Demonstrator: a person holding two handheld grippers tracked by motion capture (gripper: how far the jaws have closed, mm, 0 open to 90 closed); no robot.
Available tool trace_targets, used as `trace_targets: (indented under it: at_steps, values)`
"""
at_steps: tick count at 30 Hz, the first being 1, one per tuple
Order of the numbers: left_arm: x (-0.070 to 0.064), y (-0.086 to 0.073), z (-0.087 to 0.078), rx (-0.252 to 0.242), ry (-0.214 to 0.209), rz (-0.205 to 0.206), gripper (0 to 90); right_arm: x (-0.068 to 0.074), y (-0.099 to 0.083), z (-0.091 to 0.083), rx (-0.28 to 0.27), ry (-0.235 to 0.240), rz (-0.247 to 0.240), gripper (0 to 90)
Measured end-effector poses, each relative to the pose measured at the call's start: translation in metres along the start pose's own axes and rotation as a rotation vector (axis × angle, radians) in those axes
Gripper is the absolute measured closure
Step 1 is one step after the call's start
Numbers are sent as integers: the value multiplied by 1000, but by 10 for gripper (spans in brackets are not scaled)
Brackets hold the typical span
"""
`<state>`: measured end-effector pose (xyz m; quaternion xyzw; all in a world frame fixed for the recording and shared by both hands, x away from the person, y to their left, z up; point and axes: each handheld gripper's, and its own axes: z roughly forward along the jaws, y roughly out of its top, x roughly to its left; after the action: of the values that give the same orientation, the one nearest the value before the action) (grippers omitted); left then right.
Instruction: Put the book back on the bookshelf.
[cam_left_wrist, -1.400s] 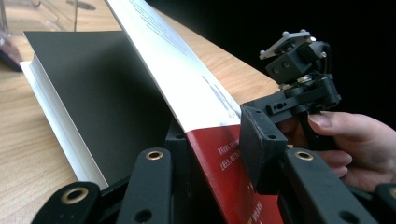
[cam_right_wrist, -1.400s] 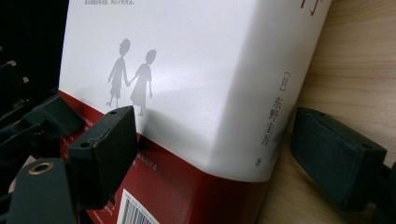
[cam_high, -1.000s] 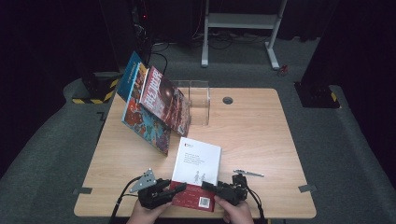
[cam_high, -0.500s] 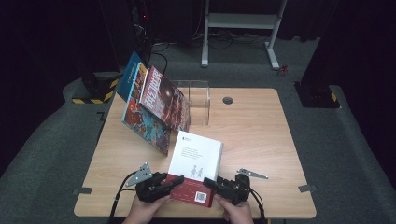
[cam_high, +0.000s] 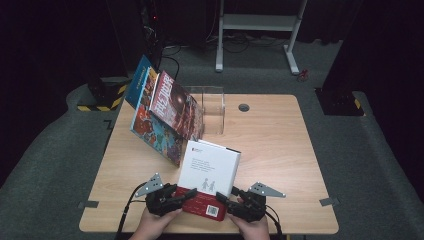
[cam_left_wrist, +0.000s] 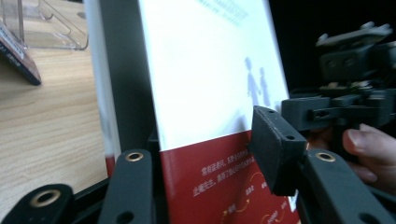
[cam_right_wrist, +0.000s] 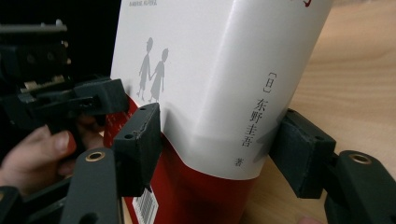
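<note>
At the near edge of a light wooden table (cam_high: 280, 145), a person's two hands hold two grippers around one white-and-red book (cam_high: 209, 172), raised at a tilt with its red lower band nearest the person. The left gripper (cam_high: 186, 194) clamps the book's lower left side, its pads pressed to both faces in the left gripper view; the right gripper (cam_high: 223, 198) clasps the lower right corner at the spine, jaws closed on it in the right gripper view. Bare tabletop lies open to the right of the book and toward the far right corner. Farther back on the left, three colourful books (cam_high: 167, 112) lean against a clear acrylic stand (cam_high: 212, 107), overhanging the table's left edge. Beyond lie grey carpet, a white desk frame (cam_high: 257, 30) and dark curtains.
</note>
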<state>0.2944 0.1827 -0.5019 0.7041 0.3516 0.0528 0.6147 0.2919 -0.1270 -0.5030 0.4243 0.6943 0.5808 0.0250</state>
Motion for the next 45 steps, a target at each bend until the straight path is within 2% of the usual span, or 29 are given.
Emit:
trace_targets:
  at_steps: [3,10,14,17,22,30,35,37,40,45]
  values:
    - [-2,0,0,8,23,39,534,4,-1,1,2,-32,-53,366]
    - [-3,-1,2,24,44,63,509,6,-3,2,0,-53,-97,370]
    - [-2,-1,0,30,47,66,492,7,-2,1,-21,-45,-115,394]
    - [-2,-2,-1,34,56,82,482,8,-2,0,-33,-33,-126,424]
    - [-4,-3,1,39,80,103,475,13,-2,-1,-30,-66,-186,429]
    - [-3,-3,2,47,72,114,470,16,-3,-2,-42,-94,-227,425]
    - [-1,-6,0,44,52,120,469,23,-5,-2,-48,-126,-293,419]
    - [-2,-6,0,50,57,128,467,24,-5,-2,-48,-129,-301,417]
    - [-5,-5,0,63,80,163,457,23,-5,-2,-46,-121,-303,416]
    - [-6,-6,-4,68,90,166,455,22,-5,-2,-45,-103,-304,420]
